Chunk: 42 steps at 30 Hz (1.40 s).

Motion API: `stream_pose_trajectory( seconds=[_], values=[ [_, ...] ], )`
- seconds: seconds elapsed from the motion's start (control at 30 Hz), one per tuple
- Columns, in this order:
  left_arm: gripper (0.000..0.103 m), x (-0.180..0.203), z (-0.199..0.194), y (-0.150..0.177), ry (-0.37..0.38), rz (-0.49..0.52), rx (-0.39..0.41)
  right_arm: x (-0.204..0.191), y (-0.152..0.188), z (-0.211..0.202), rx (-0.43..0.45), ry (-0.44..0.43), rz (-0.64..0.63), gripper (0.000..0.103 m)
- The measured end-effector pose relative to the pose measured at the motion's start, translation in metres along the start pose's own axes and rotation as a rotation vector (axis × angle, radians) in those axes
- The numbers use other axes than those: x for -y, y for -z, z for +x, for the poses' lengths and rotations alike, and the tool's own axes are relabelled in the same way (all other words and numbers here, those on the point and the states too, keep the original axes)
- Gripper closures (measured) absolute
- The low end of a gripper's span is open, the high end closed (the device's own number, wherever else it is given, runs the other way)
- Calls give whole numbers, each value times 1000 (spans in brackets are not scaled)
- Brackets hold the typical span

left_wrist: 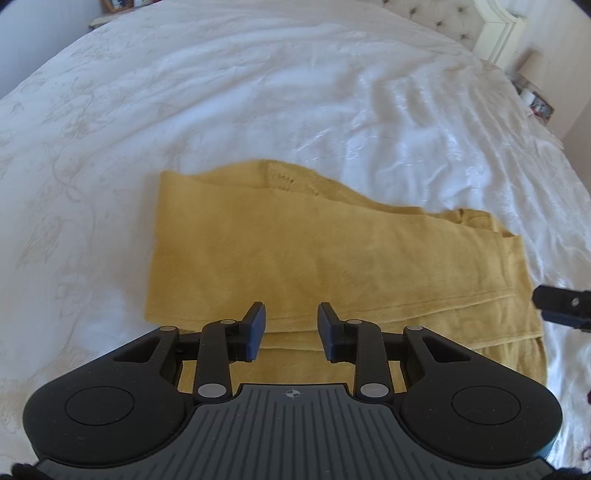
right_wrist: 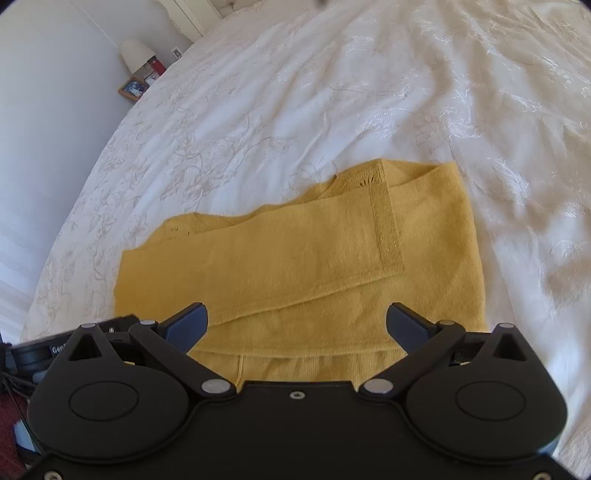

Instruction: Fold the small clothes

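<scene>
Mustard-yellow knit garment lies flat on the bed, already folded into a rough rectangle w/ layers stacked. In the right wrist view the same garment shows a ribbed band running across the top layer, plus a diagonal fold edge below it. A ribbed hem strip sits at the near edge, just under the tongs.

Left tongs are released: both pads apart w/ a moderate gap, nothing between them. They hover over the near edge of the garment, approx. mid-width; can't tell whether the tips touch the fabric. Right tongs are also released, spread much wider than the left, empty, poised over the garment's near hem.

At the right edge of the left wrist view, a dark bit of the other tool pokes in beside the garment's right side. In the right wrist view, part of the left tool's body shows at lower left.

Bedspread is white w/ a faint floral pattern, wrinkled beyond the garment. Background, left wrist view: tufted headboard at top right. Background, right wrist view: lamp and a framed photo on a nightstand beside the bed, well apart from the garment. Left wrist view is a bit blurred.
</scene>
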<state>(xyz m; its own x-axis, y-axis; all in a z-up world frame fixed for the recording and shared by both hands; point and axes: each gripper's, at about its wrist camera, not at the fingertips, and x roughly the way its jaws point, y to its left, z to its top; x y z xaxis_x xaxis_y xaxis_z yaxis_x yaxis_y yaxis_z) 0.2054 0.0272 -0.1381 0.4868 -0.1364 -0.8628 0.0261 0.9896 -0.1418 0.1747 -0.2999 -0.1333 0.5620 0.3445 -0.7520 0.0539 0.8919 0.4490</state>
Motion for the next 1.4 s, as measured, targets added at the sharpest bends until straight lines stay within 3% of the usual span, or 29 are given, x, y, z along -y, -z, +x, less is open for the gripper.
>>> stream_pose_trajectory(
  seconds=[0.33, 0.53, 0.8, 0.93, 0.97, 1.13, 1.2, 1.4],
  values=[
    [73, -35, 22, 23, -123, -116, -45, 21, -35, 37, -20, 29, -10, 1],
    [72, -43, 32, 20, -123, -160, -55, 30, -38, 54, -59, 18, -27, 1],
    [71, -47, 34, 22, -100, -161, -57, 47, -38, 65, -79, -57, 35, 1],
    [71, -48, 33, 22, -98, -154, -64, 49, -41, 66, -91, -49, 72, 1],
    [71, -48, 33, 21, -97, -156, -64, 49, -41, 66, -93, -36, 85, 6],
    [71, -46, 34, 20, -103, -149, -62, 40, -44, 64, -120, 30, 59, 49],
    [71, -46, 33, 20, -105, -147, -61, 36, -45, 59, -118, 1, 57, 88],
    [71, -43, 33, 21, -113, -131, -57, 6, -50, 2, 7, -135, 12, 89]
  ],
)
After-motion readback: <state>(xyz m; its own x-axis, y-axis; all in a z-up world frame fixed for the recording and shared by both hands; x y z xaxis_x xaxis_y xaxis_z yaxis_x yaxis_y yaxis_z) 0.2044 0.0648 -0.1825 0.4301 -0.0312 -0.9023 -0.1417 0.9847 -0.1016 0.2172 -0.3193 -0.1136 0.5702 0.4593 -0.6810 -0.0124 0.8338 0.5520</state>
